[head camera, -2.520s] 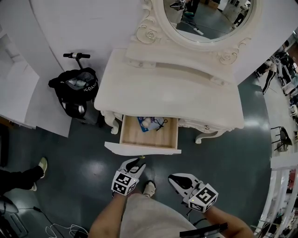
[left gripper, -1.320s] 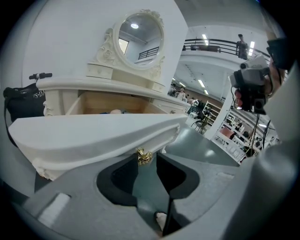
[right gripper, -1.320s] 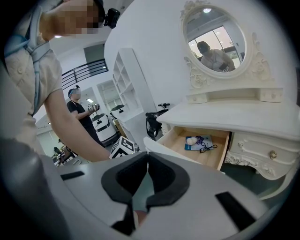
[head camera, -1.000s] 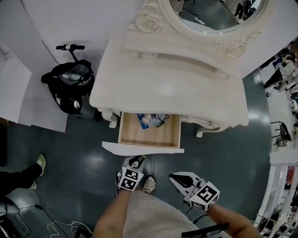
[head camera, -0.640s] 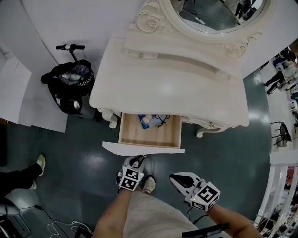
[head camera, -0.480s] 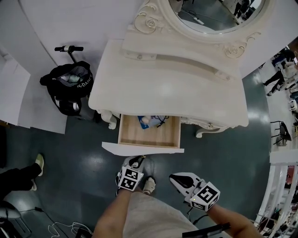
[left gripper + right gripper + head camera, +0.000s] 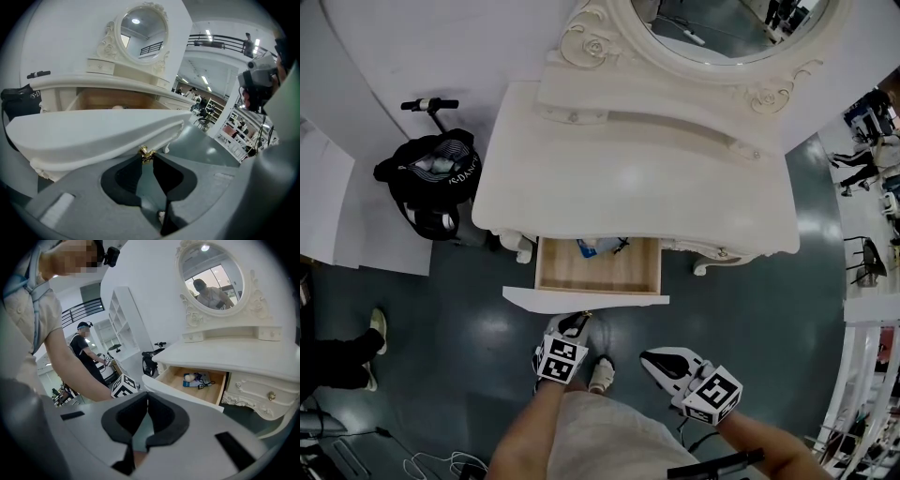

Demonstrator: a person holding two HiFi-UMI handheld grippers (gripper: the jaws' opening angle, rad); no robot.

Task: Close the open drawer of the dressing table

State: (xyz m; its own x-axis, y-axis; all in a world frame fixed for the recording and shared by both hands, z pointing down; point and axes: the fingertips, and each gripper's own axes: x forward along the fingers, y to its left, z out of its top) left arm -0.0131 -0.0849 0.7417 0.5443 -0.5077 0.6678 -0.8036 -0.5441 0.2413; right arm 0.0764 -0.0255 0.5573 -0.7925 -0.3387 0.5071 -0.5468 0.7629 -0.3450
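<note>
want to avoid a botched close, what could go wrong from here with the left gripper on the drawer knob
1. The left gripper has just been closing its jaws on the gold knob, which is held only at their very tips; an angled push may slip off it.
2. The black cord lies loose by the blue packet at the back of the drawer and might catch as the drawer slides in.
</note>
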